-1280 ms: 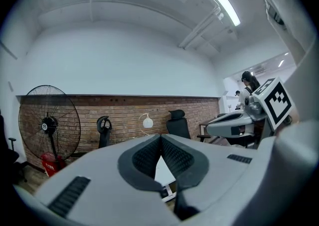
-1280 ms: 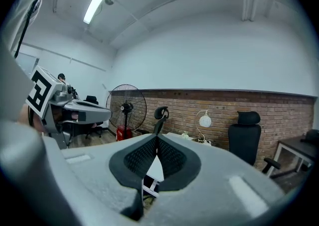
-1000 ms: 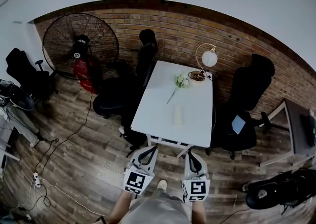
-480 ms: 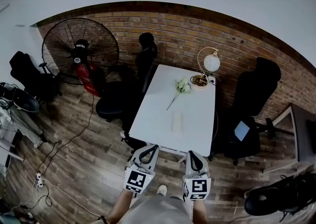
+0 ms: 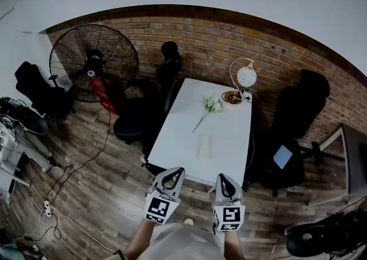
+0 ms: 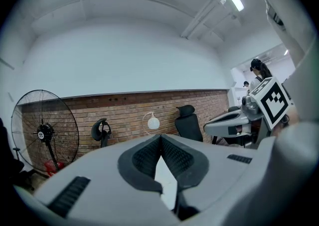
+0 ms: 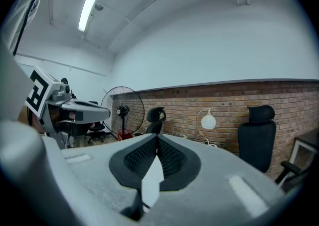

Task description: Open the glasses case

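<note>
A pale oblong glasses case lies closed on the white table, near the table's front half. My left gripper and right gripper hover side by side just short of the table's near edge, both pointing at it roughly level. Each has its jaws shut with nothing between them; in the left gripper view the left gripper has its tips touching, and so does the right gripper in the right gripper view. Neither touches the case.
An artificial flower and a globe lamp stand at the table's far end by the brick wall. Black office chairs flank the table left and right. A large floor fan stands far left; cables lie on the wood floor.
Both grippers and the head have moved forward towards the table; the table and case now sit nearer the grippers in view. Jaws stayed shut.
</note>
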A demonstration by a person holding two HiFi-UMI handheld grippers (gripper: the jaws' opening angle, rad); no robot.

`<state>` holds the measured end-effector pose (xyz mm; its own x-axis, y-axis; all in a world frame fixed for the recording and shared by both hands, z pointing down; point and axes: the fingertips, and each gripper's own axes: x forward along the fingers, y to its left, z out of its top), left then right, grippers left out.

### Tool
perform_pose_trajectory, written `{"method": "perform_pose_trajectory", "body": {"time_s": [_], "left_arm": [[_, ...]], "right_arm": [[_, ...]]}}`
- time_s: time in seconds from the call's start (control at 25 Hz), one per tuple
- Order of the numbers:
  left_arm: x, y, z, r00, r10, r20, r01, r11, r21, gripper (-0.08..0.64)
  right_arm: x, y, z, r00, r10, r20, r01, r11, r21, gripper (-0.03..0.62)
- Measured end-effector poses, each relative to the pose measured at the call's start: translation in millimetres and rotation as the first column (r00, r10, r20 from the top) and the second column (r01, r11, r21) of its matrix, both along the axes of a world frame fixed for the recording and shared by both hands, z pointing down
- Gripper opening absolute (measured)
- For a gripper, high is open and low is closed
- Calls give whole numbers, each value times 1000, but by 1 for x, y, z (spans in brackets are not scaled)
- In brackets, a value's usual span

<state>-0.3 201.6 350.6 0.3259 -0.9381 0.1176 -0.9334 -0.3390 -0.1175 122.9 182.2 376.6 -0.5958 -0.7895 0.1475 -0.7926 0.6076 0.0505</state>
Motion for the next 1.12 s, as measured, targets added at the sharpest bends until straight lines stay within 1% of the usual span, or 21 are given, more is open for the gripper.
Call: {"method": "perform_pose_trajectory", "body": {"time_s": [0.4,0.6,0.72,0.92,1.12], "left_arm": [[6,-22,8,1000,5,-2,-5,1000,-11,4],[4,-37,6,1000,15,-11,-15,1000,4,5],[2,-49,5,1000,25,-16,-25,1000,15,4],[1,-73,8,999,44,-21,-43,999,25,4],[-11,-100,12,997,66,-27,-65,998,22,5]], "right_arm": [[6,-20,8,1000,12,5,-12,1000,-17,6],[5,-33,6,1000,28,-2,-28,1000,-13,6],[4,-45,5,999,42,-3,-42,999,-13,6],[-1,-69,10,999,39,-9,-39,999,-7,6],[-13,-94,15,998,63,-15,-63,998,-19,6]]}}
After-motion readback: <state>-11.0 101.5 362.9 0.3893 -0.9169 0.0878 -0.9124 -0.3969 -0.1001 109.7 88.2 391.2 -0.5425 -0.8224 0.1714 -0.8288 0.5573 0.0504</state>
